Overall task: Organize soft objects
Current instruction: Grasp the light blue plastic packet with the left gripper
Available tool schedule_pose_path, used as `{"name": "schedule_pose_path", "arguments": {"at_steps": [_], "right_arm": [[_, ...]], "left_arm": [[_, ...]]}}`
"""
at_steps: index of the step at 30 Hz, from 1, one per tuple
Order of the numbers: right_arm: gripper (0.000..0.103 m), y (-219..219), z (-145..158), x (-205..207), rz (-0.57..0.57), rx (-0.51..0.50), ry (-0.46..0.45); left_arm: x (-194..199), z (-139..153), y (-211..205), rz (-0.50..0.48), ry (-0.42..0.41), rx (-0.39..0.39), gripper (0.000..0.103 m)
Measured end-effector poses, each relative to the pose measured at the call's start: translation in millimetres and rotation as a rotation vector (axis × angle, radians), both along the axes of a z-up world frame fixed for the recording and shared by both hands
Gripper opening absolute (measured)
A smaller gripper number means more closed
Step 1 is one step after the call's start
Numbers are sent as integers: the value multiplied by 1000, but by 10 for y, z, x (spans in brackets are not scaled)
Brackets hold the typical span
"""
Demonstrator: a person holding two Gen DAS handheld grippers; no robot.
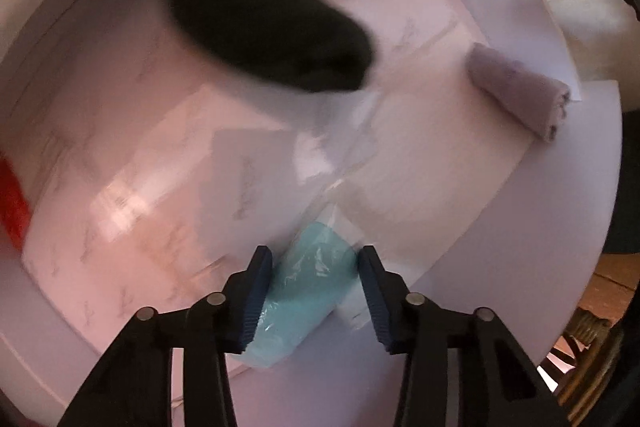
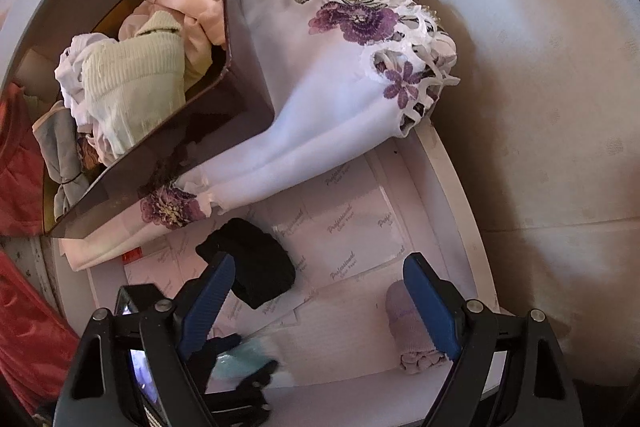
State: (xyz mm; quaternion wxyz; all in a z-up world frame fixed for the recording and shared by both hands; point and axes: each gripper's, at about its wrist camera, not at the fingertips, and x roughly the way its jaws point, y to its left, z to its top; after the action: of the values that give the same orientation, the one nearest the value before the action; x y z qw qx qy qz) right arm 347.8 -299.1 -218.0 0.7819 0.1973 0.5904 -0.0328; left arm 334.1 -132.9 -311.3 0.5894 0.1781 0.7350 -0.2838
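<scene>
Turquoise plastic-wrapped soft packet (image 1: 304, 291) is sitting between the left gripper (image 1: 316, 295) pads in the white paper-lined drawer (image 1: 560, 227), possibly sliding on slick film, while the right gripper (image 2: 316, 303) is hovering wide, empty.

Left gripper (image 1: 316, 291) fingers closed; right gripper (image 2: 320, 307) spread.

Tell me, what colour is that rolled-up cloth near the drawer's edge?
Pale mauve rolled cloth, clearest in the left wrist view.
</scene>
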Motion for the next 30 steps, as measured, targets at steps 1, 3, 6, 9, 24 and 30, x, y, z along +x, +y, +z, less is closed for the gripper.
{"name": "schedule_pose_path", "arguments": {"at_steps": [1, 3, 6, 9, 24, 30], "right_arm": [[87, 8, 1, 3, 2, 2, -2], [87, 33, 2, 15, 11, -1, -4], [87, 55, 4, 19, 15, -1, -8], [87, 42, -13, 9, 9, 3, 0], [87, 11, -228, -21, -7, -20, 66], [87, 73, -342, -25, 23, -60, 99]], "left_arm": [[59, 27, 105, 41, -14, 1, 40], [162, 70, 230, 107, -21, -12, 39], [261, 130, 475, 187, -43, 5, 39], [270, 178, 604, 215, -48, 14, 46], [-94, -5, 741, 155, -34, 103, 57], [-149, -90, 781, 177, -55, 107, 42]]}}
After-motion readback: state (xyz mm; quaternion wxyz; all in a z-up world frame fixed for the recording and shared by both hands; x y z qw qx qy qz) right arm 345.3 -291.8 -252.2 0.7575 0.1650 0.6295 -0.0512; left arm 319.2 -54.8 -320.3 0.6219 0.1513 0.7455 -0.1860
